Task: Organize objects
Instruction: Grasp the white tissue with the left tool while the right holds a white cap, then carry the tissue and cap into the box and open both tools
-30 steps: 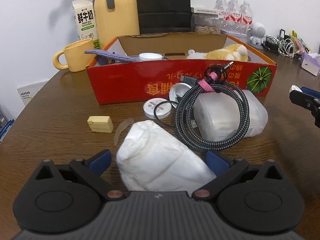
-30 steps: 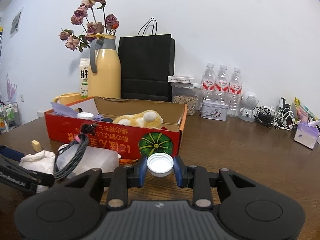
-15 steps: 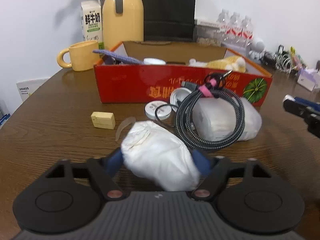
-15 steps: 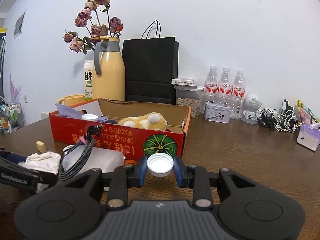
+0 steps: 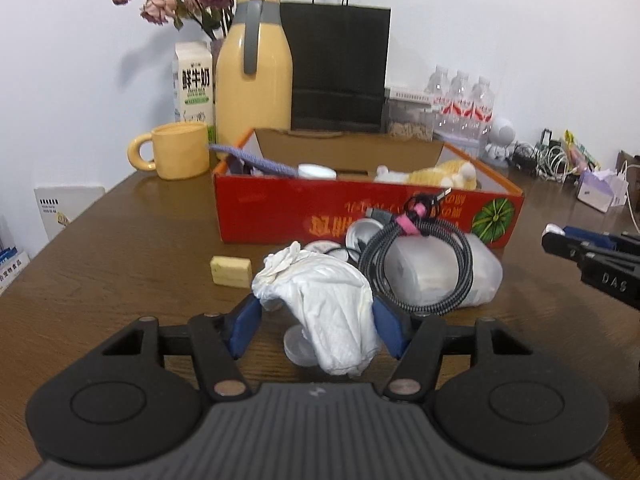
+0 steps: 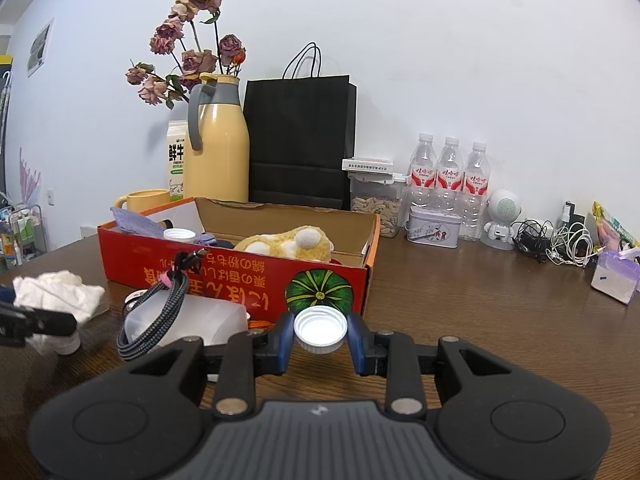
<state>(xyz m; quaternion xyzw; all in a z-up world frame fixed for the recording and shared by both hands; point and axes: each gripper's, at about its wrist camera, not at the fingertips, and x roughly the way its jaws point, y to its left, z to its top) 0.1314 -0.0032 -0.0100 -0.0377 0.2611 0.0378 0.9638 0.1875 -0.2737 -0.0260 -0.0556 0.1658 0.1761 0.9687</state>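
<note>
My left gripper (image 5: 316, 322) is shut on a crumpled white cloth (image 5: 324, 292) and holds it lifted above the table; the cloth also shows in the right wrist view (image 6: 56, 294). My right gripper (image 6: 320, 338) is shut on a white bottle cap (image 6: 320, 328), in front of the red cardboard box (image 6: 224, 276). The box (image 5: 360, 212) holds a yellow plush toy (image 5: 436, 172), a purple cloth and a white cap. A coiled braided cable (image 5: 424, 264) lies on a translucent plastic package (image 5: 444, 276) in front of the box.
A yellow eraser block (image 5: 231, 271) and round lids (image 5: 362, 232) lie on the table. A clear lid (image 5: 298, 346) sits under the held cloth. A yellow mug (image 5: 176, 156), jug, milk carton, black bag and water bottles (image 6: 450, 184) stand behind the box.
My left gripper closed on the white cloth and lifted it off the table. My right gripper rose slightly, still holding the cap.
</note>
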